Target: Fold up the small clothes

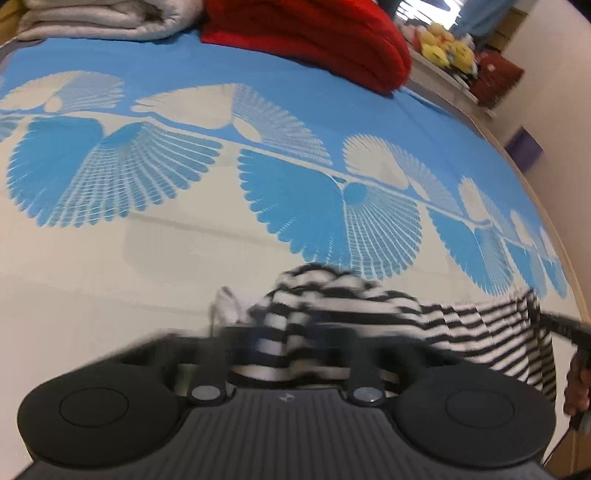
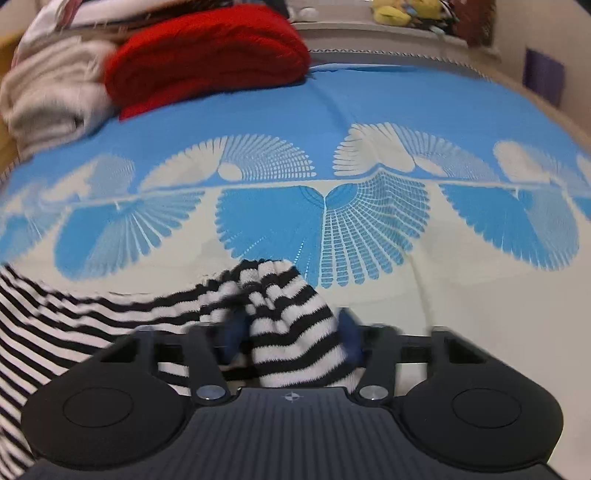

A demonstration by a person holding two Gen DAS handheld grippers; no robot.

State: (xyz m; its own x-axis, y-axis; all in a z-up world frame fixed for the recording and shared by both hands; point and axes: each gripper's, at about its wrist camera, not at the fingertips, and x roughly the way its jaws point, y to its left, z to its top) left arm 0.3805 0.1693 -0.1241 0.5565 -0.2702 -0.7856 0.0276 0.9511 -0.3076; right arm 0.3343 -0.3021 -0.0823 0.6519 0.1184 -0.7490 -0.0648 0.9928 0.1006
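Observation:
A black-and-white striped garment (image 1: 332,306) is held up above a bed with a blue and cream patterned sheet (image 1: 258,92). My left gripper (image 1: 288,343) is shut on a bunched part of it; the image is blurred. The cloth stretches off to the right. In the right wrist view my right gripper (image 2: 291,332) is shut on another bunched part of the striped garment (image 2: 288,314), with blue pads (image 2: 349,332) on either side. The cloth runs away to the left (image 2: 55,314).
A folded red blanket (image 1: 314,37) and a folded beige blanket (image 1: 103,18) lie at the far end of the bed. A shelf with yellow soft toys (image 1: 447,48) stands beyond. The bed's right edge (image 1: 546,206) curves near a wall. The other gripper (image 1: 569,328) shows at the right.

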